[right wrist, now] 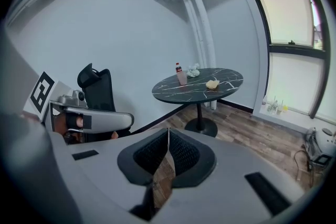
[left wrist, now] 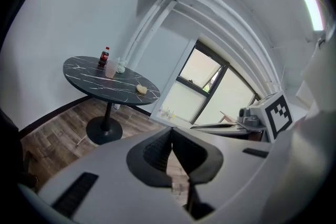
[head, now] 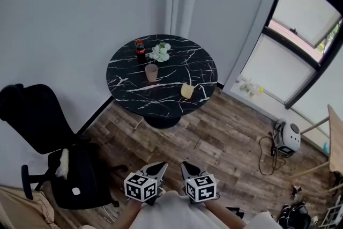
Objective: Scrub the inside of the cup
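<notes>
The cup [head: 151,72], pinkish and translucent, stands upright near the middle of the round black marbled tabletop [head: 128,95]. Behind it, toward the wall, stand a red-capped dark bottle [head: 140,48] and a small bunch of white flowers [head: 161,52]. A yellow sponge [head: 187,90] lies apart from the cup, on the window side of the tabletop. A black office chair [head: 37,115] stands on the wooden floor [head: 225,142] to the left. We hold the left tool [head: 158,168] and the right tool [head: 186,167] side by side, well apart from the tabletop, both pointing toward it. The jaws of each tool are closed together, with nothing between them.
</notes>
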Available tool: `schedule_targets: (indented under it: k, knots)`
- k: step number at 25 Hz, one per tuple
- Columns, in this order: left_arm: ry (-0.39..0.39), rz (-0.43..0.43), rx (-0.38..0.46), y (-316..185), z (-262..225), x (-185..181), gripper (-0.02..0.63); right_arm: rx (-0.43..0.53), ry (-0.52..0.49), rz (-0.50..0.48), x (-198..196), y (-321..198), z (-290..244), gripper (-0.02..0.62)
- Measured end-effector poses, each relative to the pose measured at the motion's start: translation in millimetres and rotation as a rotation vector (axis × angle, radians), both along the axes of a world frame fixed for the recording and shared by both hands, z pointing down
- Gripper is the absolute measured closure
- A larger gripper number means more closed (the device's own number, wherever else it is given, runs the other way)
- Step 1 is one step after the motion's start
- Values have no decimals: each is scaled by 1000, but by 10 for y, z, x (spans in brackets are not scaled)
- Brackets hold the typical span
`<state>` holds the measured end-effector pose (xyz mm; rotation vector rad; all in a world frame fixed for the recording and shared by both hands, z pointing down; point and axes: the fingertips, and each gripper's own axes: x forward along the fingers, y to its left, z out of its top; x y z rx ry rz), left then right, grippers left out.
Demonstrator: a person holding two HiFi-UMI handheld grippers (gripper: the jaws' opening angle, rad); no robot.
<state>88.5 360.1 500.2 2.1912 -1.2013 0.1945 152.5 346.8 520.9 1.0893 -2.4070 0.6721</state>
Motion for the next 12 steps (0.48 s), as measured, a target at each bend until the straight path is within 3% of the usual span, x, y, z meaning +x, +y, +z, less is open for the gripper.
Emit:
schedule_targets:
  k: [12]
  knots:
    - [14,-2,2,-286,35,-396,595,-26,-10,-7,-383,-191,25,560]
